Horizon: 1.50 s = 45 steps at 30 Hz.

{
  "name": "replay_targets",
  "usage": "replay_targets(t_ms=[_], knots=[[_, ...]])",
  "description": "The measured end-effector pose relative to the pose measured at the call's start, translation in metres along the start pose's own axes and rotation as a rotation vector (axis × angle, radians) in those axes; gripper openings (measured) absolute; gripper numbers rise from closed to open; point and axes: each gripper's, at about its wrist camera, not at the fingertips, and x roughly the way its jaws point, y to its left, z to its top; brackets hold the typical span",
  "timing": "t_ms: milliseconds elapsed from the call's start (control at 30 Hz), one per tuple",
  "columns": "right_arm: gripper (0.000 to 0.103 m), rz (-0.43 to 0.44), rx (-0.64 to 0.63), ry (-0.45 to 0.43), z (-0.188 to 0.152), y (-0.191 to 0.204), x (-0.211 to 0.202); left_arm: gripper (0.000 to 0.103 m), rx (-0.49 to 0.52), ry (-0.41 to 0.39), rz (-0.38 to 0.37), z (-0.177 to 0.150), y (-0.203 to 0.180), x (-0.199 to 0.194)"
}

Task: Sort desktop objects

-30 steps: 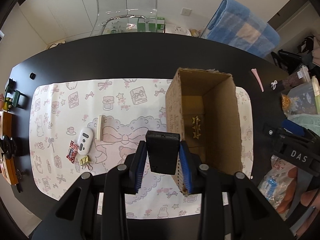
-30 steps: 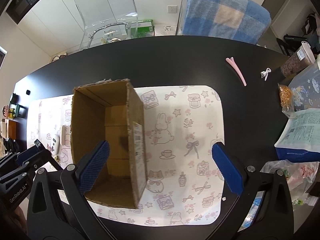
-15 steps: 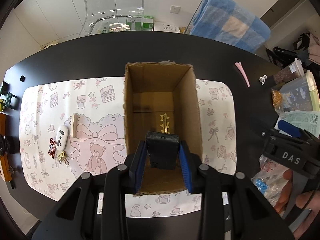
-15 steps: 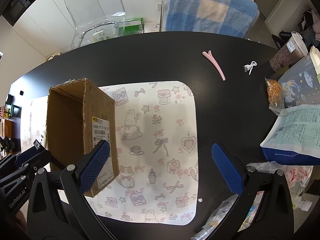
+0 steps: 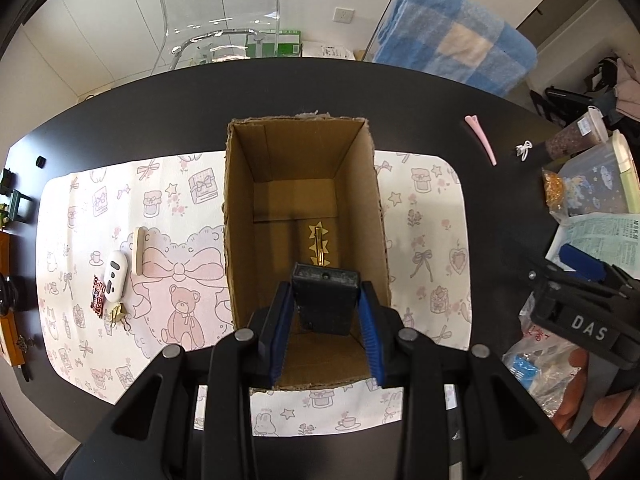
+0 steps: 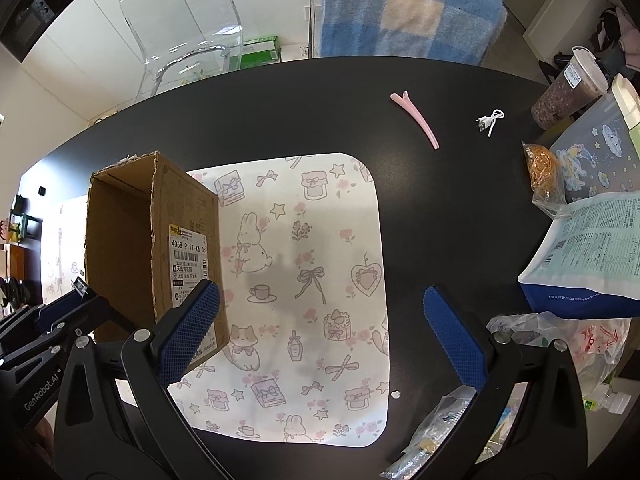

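My left gripper [image 5: 325, 304] is shut on a small black box-shaped object [image 5: 323, 296] and holds it above the open cardboard box [image 5: 240, 208]. A gold star hair clip [image 5: 318, 242] lies on the box floor. The box also shows in the right wrist view [image 6: 188, 216], at the left on the patterned mat [image 6: 304, 264]. My right gripper [image 6: 320, 332] is open and empty above the mat, right of the box. A white device [image 5: 116, 276], a beige stick [image 5: 139, 244], a red wrapper [image 5: 97, 300] and a gold binder clip [image 5: 118, 313] lie on the mat left of the box.
A pink hair clip [image 6: 416, 118] and a white cable [image 6: 490, 120] lie on the black table beyond the mat. Bags, a drink cup [image 6: 568, 92] and a printed pouch [image 6: 592, 256] crowd the right edge. Chairs stand behind the table.
My left gripper has moved right with the black object, from beside the box's left wall to over its opening. The right gripper has shifted right, away from the box.
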Motion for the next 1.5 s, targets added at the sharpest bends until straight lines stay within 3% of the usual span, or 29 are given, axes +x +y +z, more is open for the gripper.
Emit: replay_targets(t_ms=[433, 500, 567, 633, 833, 1500], knots=[[0.103, -0.002, 0.011, 0.015, -0.003, 0.002, 0.000, 0.034, 0.015, -0.043, 0.056, 0.002, 0.000, -0.008], [0.103, -0.001, 0.009, 0.019, -0.004, 0.003, 0.000, 0.050, 0.017, -0.043, 0.062, 0.002, 0.001, -0.009], [0.103, -0.005, 0.009, 0.020, -0.005, 0.004, 0.001, 0.082, 0.012, -0.055, 0.059, 0.002, 0.002, -0.012], [0.103, -0.010, 0.010, 0.013, -0.007, 0.003, 0.000, 0.093, 0.006, -0.062, 0.058, 0.002, 0.003, -0.014], [0.103, -0.012, 0.028, 0.021, -0.011, -0.001, 0.000, 0.100, 0.007, -0.057, 0.059, 0.001, 0.005, -0.019], [0.103, -0.026, 0.057, 0.034, -0.029, 0.017, -0.010, 0.103, 0.012, -0.053, 0.034, -0.008, 0.032, -0.034]])
